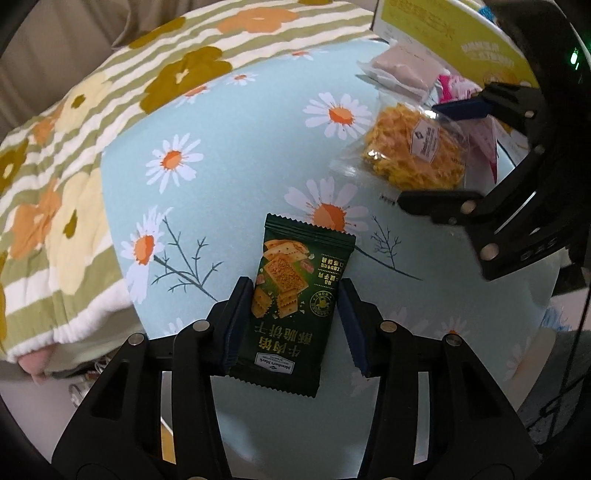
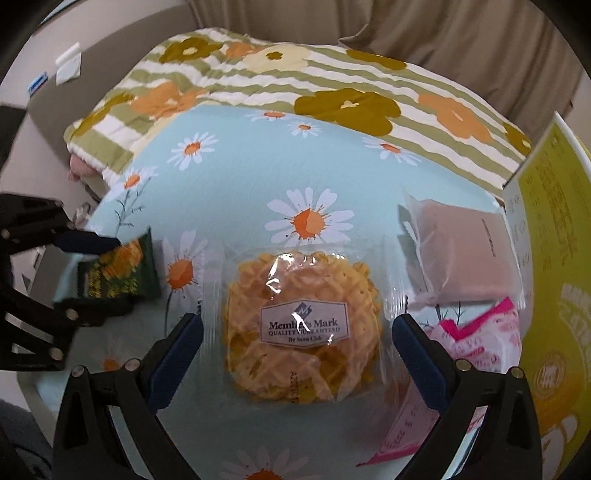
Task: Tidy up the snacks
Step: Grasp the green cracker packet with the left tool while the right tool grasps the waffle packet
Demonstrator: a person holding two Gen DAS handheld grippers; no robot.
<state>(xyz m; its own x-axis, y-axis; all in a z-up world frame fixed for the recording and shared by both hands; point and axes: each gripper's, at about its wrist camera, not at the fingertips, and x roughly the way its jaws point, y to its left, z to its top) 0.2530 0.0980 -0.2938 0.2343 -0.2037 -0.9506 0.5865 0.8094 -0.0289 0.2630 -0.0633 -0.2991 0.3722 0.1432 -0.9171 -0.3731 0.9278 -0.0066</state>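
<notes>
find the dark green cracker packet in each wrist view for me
Left wrist: the dark green cracker packet lies bottom centre, between the left gripper fingers.
Right wrist: the same packet sits at the left edge.
Shared landmark: the clear-wrapped yellow snack.

A light blue sheet printed with white daisies covers the bed. Along its far edge lies a quilted blanket in green and white stripes with orange, mustard and cream flowers; its near hem overlaps the sheet. Beyond the blanket hangs a beige curtain in soft folds. Left of the blanket's corner stands a pale wall bearing a small white paper. The light is dim and even.
</notes>
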